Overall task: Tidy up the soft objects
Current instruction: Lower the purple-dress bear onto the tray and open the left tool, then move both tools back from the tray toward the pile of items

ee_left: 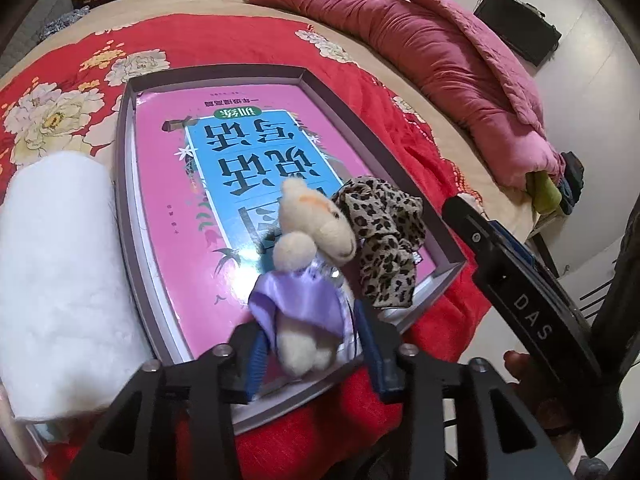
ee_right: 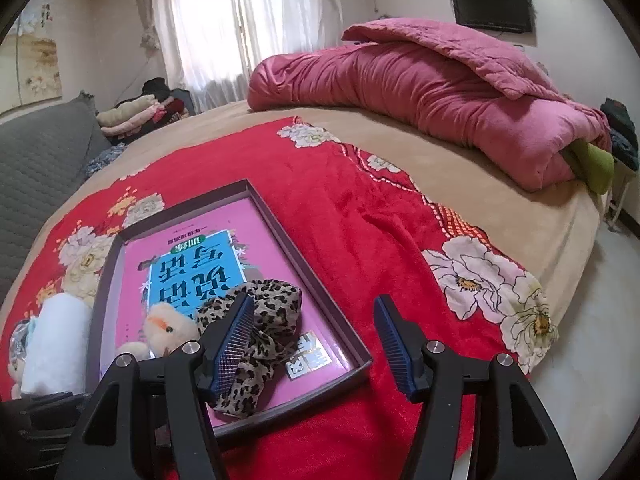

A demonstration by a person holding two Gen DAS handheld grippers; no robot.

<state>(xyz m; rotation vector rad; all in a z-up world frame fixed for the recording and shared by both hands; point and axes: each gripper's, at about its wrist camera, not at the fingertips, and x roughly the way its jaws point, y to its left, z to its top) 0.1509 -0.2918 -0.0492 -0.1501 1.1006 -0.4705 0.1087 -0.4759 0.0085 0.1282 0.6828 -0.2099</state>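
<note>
A shallow grey box (ee_left: 124, 184) (ee_right: 280, 216) with a pink book inside lies on the red floral blanket. My left gripper (ee_left: 316, 344) is shut on a cream plush doll in a purple dress (ee_left: 308, 272), held over the box's near end; the doll's head also shows in the right wrist view (ee_right: 168, 332). A leopard-print scrunchie (ee_left: 384, 232) (ee_right: 264, 320) lies in the box next to the doll. My right gripper (ee_right: 316, 340) is open and empty above the box's near right corner; its body shows in the left wrist view (ee_left: 520, 292).
A white fluffy roll (ee_left: 60, 280) (ee_right: 56, 344) lies left of the box. A rolled pink quilt (ee_right: 440, 92) lies at the far side of the bed. Folded clothes (ee_right: 136, 120) are stacked beyond the bed. A grey sofa (ee_right: 36, 168) stands at left.
</note>
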